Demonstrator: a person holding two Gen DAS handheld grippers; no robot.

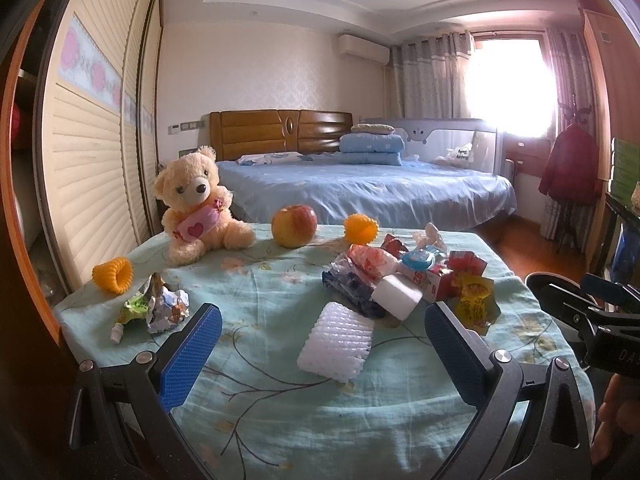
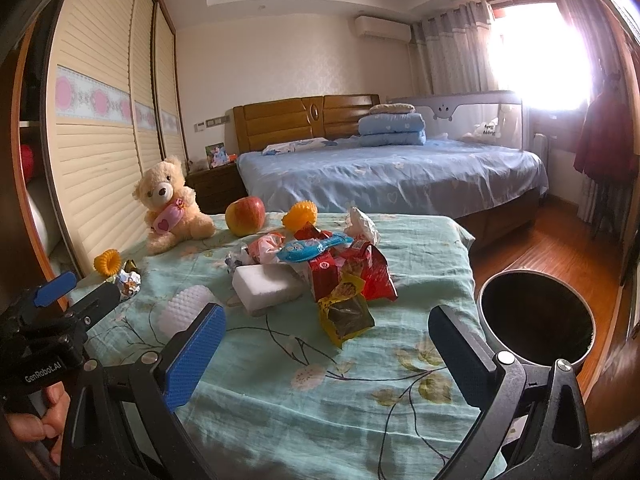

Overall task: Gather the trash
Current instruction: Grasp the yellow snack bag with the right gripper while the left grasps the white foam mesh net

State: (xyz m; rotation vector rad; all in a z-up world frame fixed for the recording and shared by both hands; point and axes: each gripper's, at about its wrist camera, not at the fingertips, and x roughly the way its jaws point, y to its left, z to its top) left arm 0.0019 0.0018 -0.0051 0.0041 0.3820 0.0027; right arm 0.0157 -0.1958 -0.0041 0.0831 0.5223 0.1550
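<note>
Trash lies in a heap on the green flowered tablecloth (image 1: 280,400) (image 2: 320,400): red and yellow snack wrappers (image 1: 472,300) (image 2: 352,276), a white foam block (image 1: 396,296) (image 2: 266,286), a blue packet (image 2: 312,248) and a crumpled tissue (image 2: 362,222). A white foam fruit net (image 1: 336,340) (image 2: 184,308) rests just ahead of my left gripper (image 1: 320,332), which is open and empty. Crumpled foil wrappers (image 1: 156,304) (image 2: 130,280) lie to the left. My right gripper (image 2: 328,332) is open, with the yellow wrapper (image 2: 346,312) just ahead. A dark round bin (image 2: 536,316) stands right of the table.
A teddy bear (image 1: 196,204) (image 2: 170,204), an apple (image 1: 294,226) (image 2: 245,216) and two orange foam nets (image 1: 114,274) (image 1: 361,229) sit at the table's far side. A bed (image 1: 360,188) lies beyond. Wardrobe doors (image 1: 88,152) run along the left. Wooden floor (image 2: 560,240) is on the right.
</note>
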